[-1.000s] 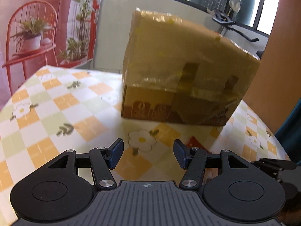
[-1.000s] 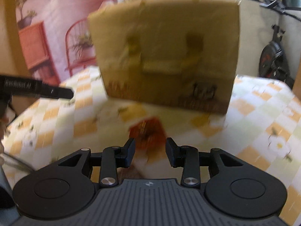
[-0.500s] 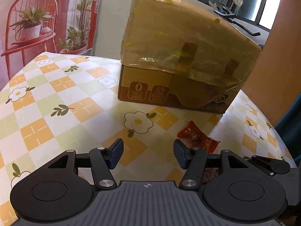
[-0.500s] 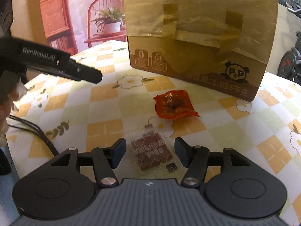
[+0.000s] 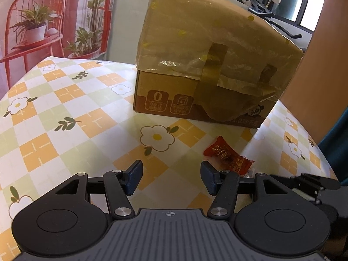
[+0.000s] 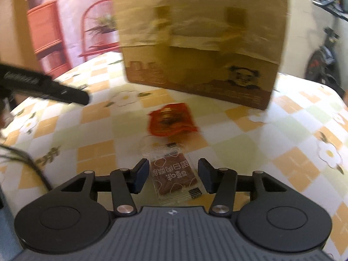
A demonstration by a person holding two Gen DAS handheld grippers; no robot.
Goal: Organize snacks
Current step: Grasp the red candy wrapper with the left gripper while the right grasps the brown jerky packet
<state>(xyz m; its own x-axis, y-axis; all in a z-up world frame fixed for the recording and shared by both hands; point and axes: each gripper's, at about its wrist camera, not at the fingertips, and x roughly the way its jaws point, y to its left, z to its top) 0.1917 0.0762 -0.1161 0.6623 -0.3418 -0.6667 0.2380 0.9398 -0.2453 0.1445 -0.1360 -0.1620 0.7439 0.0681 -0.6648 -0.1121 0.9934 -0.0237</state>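
Clear snack packet [image 6: 177,177] with a brown slab inside, flat on the checked tablecloth [image 6: 250,150], near edge of the scene, lying between the right gripper [image 6: 173,175] fingers but not pressed by either pad. Jaws there partly apart, just been closing after a wider spread half a second ago; packet now sits further in between the fingers than it did then. Just beyond it, touching or nearly touching its far end, a red snack packet [image 6: 171,121], also flat on the cloth; seen from the left wrist too [image 5: 228,156], just right of that gripper's right finger. Farther back, a taped cardboard box [image 6: 202,41] standing on the table, blurred in the right view, sharp half a second ago. Left gripper [image 5: 171,179] hovering over bare cloth, jaws partly apart with nothing between them, same spread as a second ago; its view of the box [image 5: 217,54] much as half a second ago. Left gripper's dark finger also poking in from the left of the right view [image 6: 43,84].
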